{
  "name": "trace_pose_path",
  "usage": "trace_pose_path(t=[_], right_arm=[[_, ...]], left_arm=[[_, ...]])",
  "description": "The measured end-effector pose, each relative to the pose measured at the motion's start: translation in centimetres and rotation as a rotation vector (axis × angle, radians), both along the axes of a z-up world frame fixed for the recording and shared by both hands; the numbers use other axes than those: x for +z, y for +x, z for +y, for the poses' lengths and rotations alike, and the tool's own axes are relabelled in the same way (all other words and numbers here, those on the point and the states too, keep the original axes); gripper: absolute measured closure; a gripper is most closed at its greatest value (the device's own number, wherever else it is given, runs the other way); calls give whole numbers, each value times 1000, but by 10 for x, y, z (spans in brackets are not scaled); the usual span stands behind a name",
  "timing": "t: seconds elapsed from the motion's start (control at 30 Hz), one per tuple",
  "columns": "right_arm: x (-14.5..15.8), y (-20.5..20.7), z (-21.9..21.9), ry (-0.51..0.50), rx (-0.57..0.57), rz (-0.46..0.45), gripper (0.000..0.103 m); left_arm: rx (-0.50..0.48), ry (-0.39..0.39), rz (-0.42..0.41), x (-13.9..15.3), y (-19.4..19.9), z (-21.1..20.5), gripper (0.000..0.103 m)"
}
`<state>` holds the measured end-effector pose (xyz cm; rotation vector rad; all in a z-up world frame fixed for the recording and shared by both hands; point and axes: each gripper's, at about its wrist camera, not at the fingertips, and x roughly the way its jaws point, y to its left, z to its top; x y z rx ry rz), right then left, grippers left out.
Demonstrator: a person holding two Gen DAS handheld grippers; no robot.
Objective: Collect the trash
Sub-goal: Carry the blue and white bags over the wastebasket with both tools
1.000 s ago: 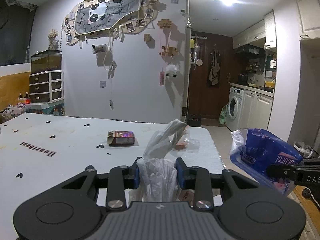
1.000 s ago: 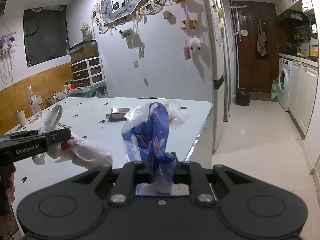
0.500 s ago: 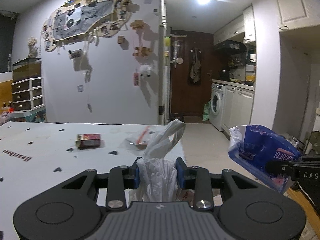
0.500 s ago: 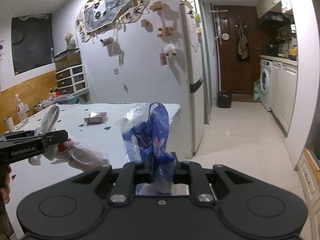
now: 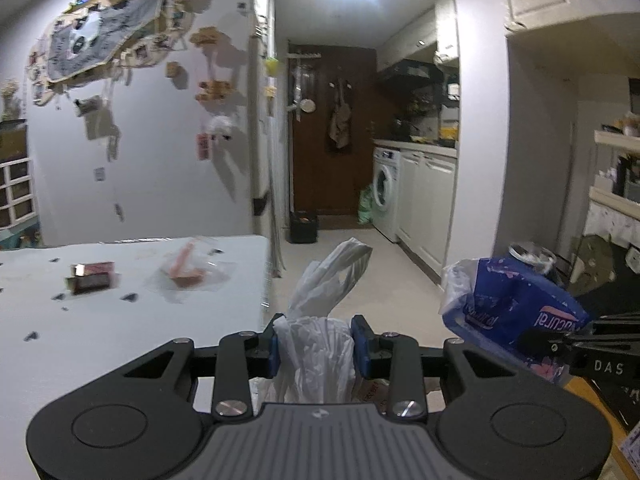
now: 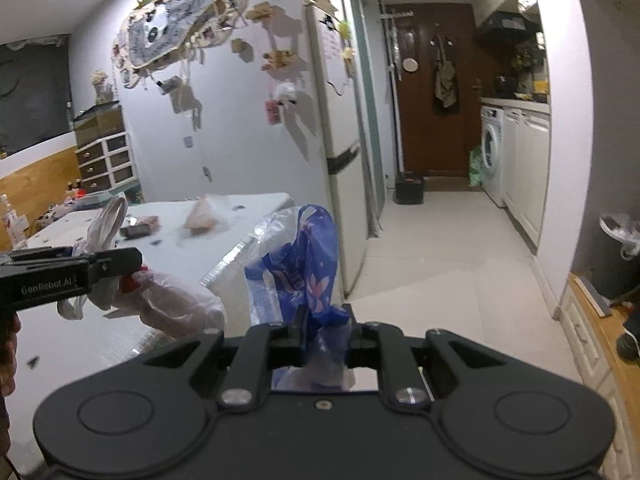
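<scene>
Both hands full, w/ the bin [image 6: 618,254] the thing that matters now: it sits on the floor off to the right, by the wall, lined w/ a white bag, well apart from both grippers. Right gripper [image 6: 323,338] is the nearer one, I'd say; left gripper [image 5: 316,340] is further from it, on the table [image 5: 120,320] side. Any drop-off would mean swinging right and down, right hand first.

Left gripper: jaws narrow, blue pads pinching a white bag [image 5: 320,320] at its bunched neck. Handles stick up fwd of the pads, so the bag's long axis runs roughly along the fingers; the body hangs below, seen from the right cam as a bulge w/ something red inside.

Right gripper: jaws nearly together, clamped on a blue wrapper [image 6: 308,264], crumpled plastic w/ print on it, standing up from the pads and flopping a bit left.

Still on the table, behind and left of both grippers: a small box [image 5: 91,277] and a clear packet [image 5: 188,272] w/ sth pinkish in it, near the far edge. Those look like trash not yet picked up; neither hand is free for them till sth gets dumped.
</scene>
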<state>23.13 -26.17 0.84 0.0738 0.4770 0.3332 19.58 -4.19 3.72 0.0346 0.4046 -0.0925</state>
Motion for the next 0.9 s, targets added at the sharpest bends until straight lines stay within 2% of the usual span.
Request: trace_pose_path(t=[0.27,0.47,0.9], right_arm=[[-40,8,-44,-6,-54,84,87],[-71,16,-61,-21,-77,145,87],[-155,36,-63,-121,-53,345,87]], left_arm=[[-64,8,83,-31,25,-42,67],[-103,29,156,-61,44,-65,67],[-106,78,377,-165,85,-94,67]])
